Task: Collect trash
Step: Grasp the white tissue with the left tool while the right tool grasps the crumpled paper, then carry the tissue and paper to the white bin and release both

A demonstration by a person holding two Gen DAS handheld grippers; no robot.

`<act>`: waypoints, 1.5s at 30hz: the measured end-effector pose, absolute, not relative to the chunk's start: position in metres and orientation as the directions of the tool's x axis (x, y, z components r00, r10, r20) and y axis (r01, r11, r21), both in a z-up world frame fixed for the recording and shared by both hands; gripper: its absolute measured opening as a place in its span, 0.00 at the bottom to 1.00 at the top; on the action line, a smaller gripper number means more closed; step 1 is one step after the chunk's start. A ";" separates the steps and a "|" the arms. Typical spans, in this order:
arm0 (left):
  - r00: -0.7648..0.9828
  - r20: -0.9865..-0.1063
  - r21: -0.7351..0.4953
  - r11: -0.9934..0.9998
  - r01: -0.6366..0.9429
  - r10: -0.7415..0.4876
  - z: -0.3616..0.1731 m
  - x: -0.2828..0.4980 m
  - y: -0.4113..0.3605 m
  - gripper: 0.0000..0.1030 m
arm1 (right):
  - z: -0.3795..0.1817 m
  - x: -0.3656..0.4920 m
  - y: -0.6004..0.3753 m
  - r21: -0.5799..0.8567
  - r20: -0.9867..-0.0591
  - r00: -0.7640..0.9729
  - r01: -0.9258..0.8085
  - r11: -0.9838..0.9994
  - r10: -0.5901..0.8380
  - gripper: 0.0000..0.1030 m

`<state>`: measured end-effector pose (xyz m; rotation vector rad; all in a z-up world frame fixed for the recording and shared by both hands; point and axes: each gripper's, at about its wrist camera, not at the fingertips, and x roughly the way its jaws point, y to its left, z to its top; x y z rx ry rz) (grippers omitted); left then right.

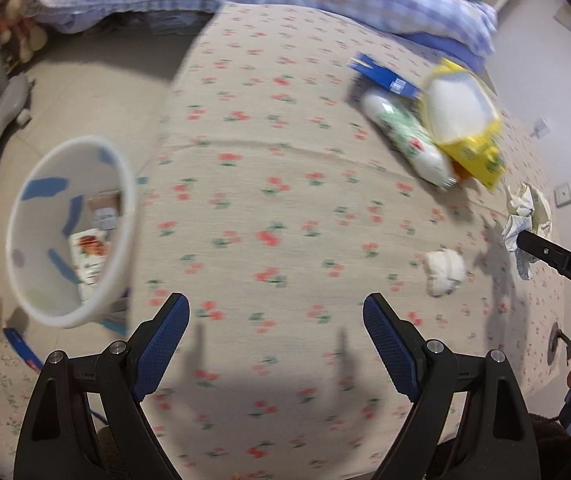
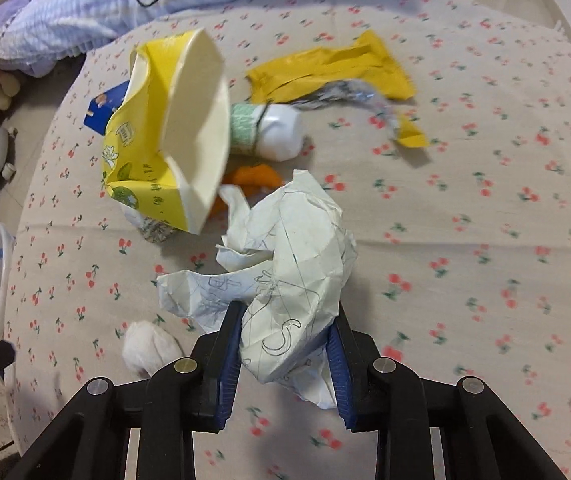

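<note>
Right wrist view: right gripper (image 2: 285, 354) clamped on a crumpled white sheet of paper with pencil scribbles (image 2: 285, 272), blue pads pressed into its lower folds, most of the wad bulging out ahead toward 12 o'clock. Seemingly lifted clear of the cherry-print beige bedsheet (image 2: 465, 208), though contact underneath hidden. Left wrist view: left gripper (image 1: 276, 344) spread wide, holding nothing, hovering over bare sheet.

Step in hand, by judgement: one piece grasped, carry to the bin pending. Next move calls for a swing toward 9 o'clock, over the bed edge, to the round white plastic wastebasket with blue patches (image 1: 71, 232) on the floor, already holding some packaging; release only once above the rim, since loose paper drifts.

Outward from the paper: small white tissue wad (image 2: 149, 346) at 8 o'clock, just beside. Open yellow cardboard carton (image 2: 173, 136) at 11 o'clock, leaning over a white bottle with green label (image 2: 269, 132); blue box (image 2: 105, 112) behind. Torn mustard-yellow wrapper with foil lining (image 2: 333, 72) at 1 o'clock, well apart. Paper light, springy, easily crushed.
</note>
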<state>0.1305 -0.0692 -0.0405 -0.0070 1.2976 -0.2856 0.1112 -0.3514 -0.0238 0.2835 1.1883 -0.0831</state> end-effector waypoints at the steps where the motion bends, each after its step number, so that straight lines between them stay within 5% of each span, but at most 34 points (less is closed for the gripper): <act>1: 0.235 -0.947 -0.167 0.961 0.219 -0.218 -0.042 0.130 -0.078 0.88 | -0.022 0.107 -0.356 0.178 -0.922 0.378 0.214 0.960 0.086 0.34; 14: 0.194 -0.923 -0.258 0.909 0.328 -0.332 -0.049 0.122 -0.167 0.86 | -0.024 0.072 -0.393 0.192 -0.923 0.374 0.253 0.948 0.087 0.34; 19: 0.193 -0.912 -0.281 0.894 0.348 -0.361 -0.053 0.121 -0.190 0.65 | -0.026 0.065 -0.406 0.187 -0.925 0.371 0.269 0.945 0.078 0.34; 30: 0.198 -0.915 -0.279 0.906 0.318 -0.351 -0.068 0.131 -0.202 0.45 | -0.032 0.059 -0.410 0.181 -0.930 0.357 0.259 0.949 0.080 0.34; 35: 0.186 -0.914 -0.287 0.900 0.329 -0.360 -0.070 0.133 -0.209 0.24 | -0.031 0.060 -0.410 0.183 -0.930 0.359 0.256 0.949 0.082 0.34; 45: 0.252 -0.905 -0.260 0.914 0.312 -0.344 -0.050 0.136 -0.179 0.21 | -0.019 0.069 -0.390 0.190 -0.920 0.379 0.216 0.958 0.097 0.34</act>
